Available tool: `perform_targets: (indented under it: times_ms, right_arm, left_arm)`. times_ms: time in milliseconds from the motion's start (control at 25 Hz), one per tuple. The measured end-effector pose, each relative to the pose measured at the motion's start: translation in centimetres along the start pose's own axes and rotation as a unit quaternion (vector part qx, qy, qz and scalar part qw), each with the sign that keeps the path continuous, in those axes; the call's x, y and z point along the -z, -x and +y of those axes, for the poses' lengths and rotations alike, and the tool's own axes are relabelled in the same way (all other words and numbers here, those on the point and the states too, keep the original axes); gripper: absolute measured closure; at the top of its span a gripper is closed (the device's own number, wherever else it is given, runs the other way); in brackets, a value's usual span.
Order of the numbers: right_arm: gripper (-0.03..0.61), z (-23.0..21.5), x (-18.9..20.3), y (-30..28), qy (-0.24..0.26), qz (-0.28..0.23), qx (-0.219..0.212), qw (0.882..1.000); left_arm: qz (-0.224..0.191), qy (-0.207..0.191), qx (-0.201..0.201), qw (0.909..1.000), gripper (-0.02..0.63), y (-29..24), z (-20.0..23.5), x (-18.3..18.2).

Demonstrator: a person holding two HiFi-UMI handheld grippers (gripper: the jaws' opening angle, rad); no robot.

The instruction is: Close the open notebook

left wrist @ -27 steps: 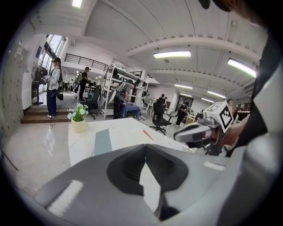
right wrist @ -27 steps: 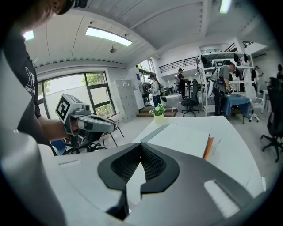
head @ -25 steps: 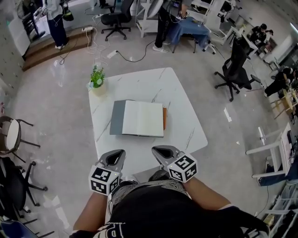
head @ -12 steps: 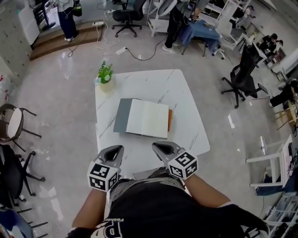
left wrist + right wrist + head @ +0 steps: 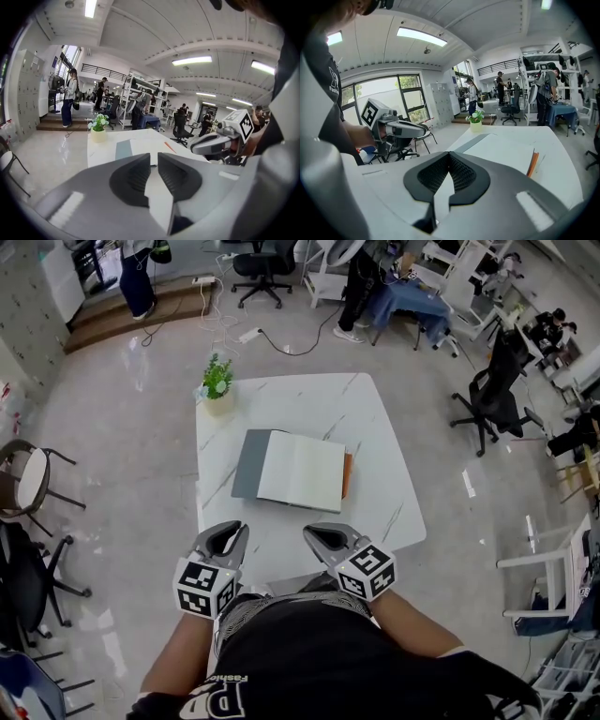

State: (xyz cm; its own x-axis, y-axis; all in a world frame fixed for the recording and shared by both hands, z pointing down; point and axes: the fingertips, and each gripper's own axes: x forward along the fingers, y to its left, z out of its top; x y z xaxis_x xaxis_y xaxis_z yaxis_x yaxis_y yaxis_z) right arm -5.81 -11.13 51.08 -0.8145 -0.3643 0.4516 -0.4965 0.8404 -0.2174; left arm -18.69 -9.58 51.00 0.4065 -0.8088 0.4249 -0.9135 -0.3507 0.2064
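The open notebook (image 5: 302, 471) lies flat at the middle of the white marble table (image 5: 309, 404), its pale pages facing up, a grey cover showing along its left side and an orange strip (image 5: 348, 476) along its right edge. A small potted plant (image 5: 217, 385) stands at the table's upper left corner, well apart from the book. Both tools sit low in the frame at the table's near edge, short of the notebook and touching nothing. The left gripper (image 5: 228, 527) has its jaws a narrow slit apart with only the tabletop showing through. The right gripper (image 5: 315, 532) has its jaw tips pressed together on nothing. Office chairs and people fill the room beyond.
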Motion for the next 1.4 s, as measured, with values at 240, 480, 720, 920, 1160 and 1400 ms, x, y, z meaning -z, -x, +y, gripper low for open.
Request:
perform_targets:
  times_ms: [240, 480, 720, 920, 1160, 1400]
  right_arm:
    - [0.578, 0.4, 0.3, -0.1, 0.005, 0.002, -0.003, 1.0]
    - [0.578, 0.2, 0.3, -0.2, 0.003, 0.001, 0.0, 1.0]
    - [0.578, 0.0, 0.4, -0.1, -0.002, 0.003, 0.003, 1.0]
    - [0.578, -0.5, 0.4, 0.0, -0.005, 0.004, 0.006, 1.0]
    - [0.58, -1.5, 0.6, 0.1, -0.01, 0.007, 0.014, 1.0]
    - [0.578, -2.6, 0.4, 0.3, -0.016, 0.012, 0.016, 1.0]
  left_arm:
    - [-0.002, 0.005, -0.003, 1.0, 0.502, 0.3, 0.3, 0.3]
    - [-0.001, 0.008, -0.004, 1.0, 0.502, 0.3, 0.6, 0.5]
    - [0.002, 0.013, -0.003, 0.9999, 0.502, 0.0, 0.8, 0.7]
    - [-0.001, 0.018, -0.005, 0.9998, 0.502, -0.4, 1.0, 0.4]
    - [0.006, 0.025, -0.012, 0.9996, 0.502, -1.3, 2.1, 1.1]
    - [0.027, 0.034, -0.02, 0.9989, 0.502, -3.0, 3.8, 2.6]
